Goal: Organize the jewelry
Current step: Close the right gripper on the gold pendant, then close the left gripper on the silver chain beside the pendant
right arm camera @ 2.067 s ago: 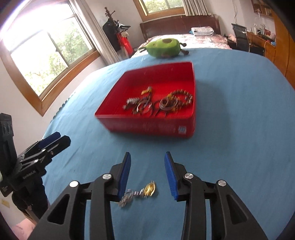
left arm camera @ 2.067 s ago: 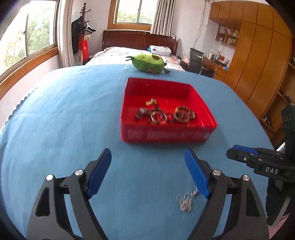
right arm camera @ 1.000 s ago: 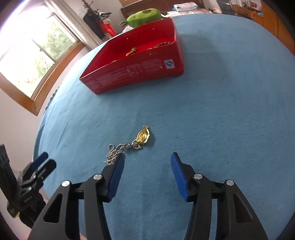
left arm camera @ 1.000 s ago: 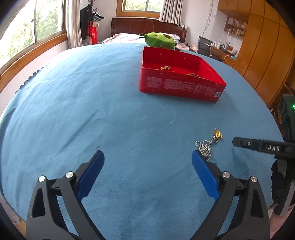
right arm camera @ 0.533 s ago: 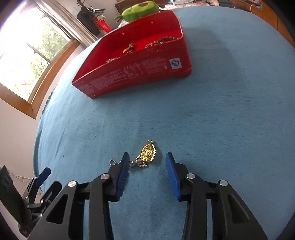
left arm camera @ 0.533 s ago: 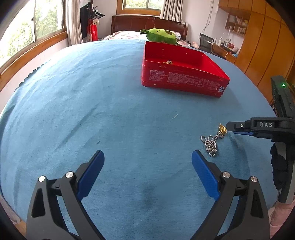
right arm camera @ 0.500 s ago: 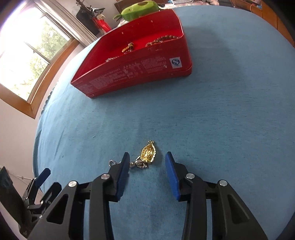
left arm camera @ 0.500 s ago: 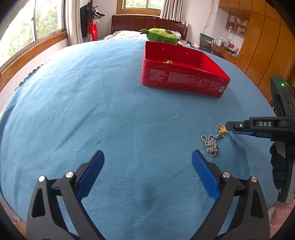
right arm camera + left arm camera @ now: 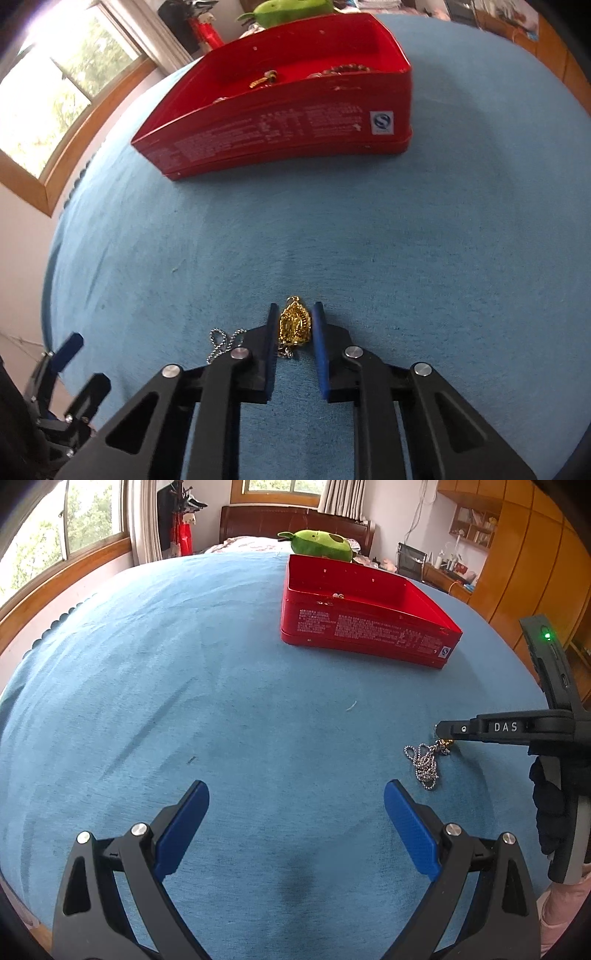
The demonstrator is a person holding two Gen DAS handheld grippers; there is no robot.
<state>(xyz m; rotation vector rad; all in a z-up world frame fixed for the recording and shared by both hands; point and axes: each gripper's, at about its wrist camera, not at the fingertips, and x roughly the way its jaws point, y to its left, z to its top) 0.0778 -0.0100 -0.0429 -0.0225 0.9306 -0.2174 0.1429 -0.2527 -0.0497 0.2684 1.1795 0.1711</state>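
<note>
A blue cloth covers the whole surface, lightly creased, with a small pale fleck lying on it toward the right. At the far edge of the surface sits a green plush toy. Beyond it stands a bed with a dark wooden headboard. To the left, wood-framed windows show green trees, and a coat stand with dark and red items stands by the curtain. Along the right wall run orange-brown wooden cabinets, with a black chair and a cluttered desk before them.
</note>
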